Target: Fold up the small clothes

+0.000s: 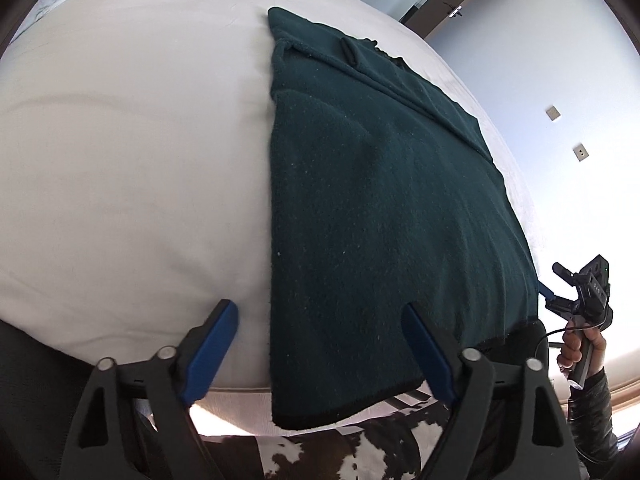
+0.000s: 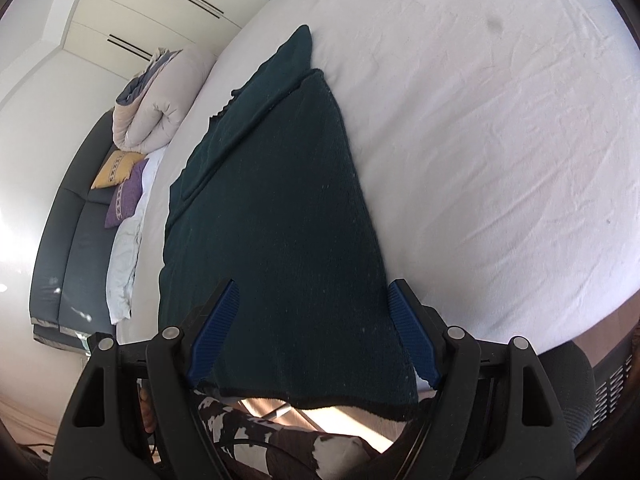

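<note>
The left gripper [image 1: 320, 344] stands spread and empty astride the left edge of the dark green garment [image 1: 384, 208]; the right gripper [image 2: 312, 332] is likewise spread, holding nothing, over the hem's right corner. The garment lies on the white bed [image 1: 132, 168], its long axis running straight away from both, hem hanging over the near edge

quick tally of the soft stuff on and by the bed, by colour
Dark green: 1, the knit garment spread on the white bed sheet
Beige: 1, the rolled duvet
Yellow: 1, the yellow cushion
Purple: 1, the purple cushion
Total: 4
</note>
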Demonstrator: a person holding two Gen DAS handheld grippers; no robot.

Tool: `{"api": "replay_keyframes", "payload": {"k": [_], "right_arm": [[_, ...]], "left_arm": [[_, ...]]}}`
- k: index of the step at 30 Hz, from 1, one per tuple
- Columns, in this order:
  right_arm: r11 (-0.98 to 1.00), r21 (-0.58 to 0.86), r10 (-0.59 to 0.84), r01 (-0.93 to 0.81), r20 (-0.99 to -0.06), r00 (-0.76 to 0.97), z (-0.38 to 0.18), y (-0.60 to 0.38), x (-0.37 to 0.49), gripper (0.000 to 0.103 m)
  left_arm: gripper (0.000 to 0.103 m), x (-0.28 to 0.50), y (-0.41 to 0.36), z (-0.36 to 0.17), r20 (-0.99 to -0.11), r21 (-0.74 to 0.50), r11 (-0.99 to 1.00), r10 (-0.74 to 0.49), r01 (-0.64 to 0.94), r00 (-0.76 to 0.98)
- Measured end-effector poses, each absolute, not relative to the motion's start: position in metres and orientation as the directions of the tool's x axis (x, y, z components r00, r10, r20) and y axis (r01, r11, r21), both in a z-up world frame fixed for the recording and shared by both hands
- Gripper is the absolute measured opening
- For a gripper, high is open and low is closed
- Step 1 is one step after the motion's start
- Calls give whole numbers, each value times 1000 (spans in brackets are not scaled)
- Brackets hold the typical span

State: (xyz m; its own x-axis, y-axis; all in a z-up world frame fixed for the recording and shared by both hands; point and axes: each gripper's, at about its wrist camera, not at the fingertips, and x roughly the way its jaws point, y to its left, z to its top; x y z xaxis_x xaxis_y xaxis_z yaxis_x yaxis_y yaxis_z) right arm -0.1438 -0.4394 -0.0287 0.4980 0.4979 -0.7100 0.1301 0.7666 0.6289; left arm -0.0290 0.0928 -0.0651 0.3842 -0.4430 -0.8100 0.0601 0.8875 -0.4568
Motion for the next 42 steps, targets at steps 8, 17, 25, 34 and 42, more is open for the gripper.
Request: {"api": "replay_keyframes", "payload": {"k": [8,17,25,34,42], "right_arm": [[755,641,514,139,-710,482,-28,-444,-145,76],[749,647,530,141,-713,459,-27,-449,-142,76],[762,626,526,165,-747,407,-29,-460,-145,76],[763,618,543,191,-772,329,-39,-462,-144,76],[773,609,564,176,-788,248,-47,-458,-134,56]], "left_arm": [[67,-35,88,-66,-810,-489,867,-490,89,323],[38,-31,105,-76,-786,-559,829,-535,14,309],[34,-28,102,-78,-782,-568,822,-548,20,298],[12,-28,93,-84,-802,-544,839,-532,38,273],[8,-28,94,-89,-793,-559,829,-546,35,270]]}}
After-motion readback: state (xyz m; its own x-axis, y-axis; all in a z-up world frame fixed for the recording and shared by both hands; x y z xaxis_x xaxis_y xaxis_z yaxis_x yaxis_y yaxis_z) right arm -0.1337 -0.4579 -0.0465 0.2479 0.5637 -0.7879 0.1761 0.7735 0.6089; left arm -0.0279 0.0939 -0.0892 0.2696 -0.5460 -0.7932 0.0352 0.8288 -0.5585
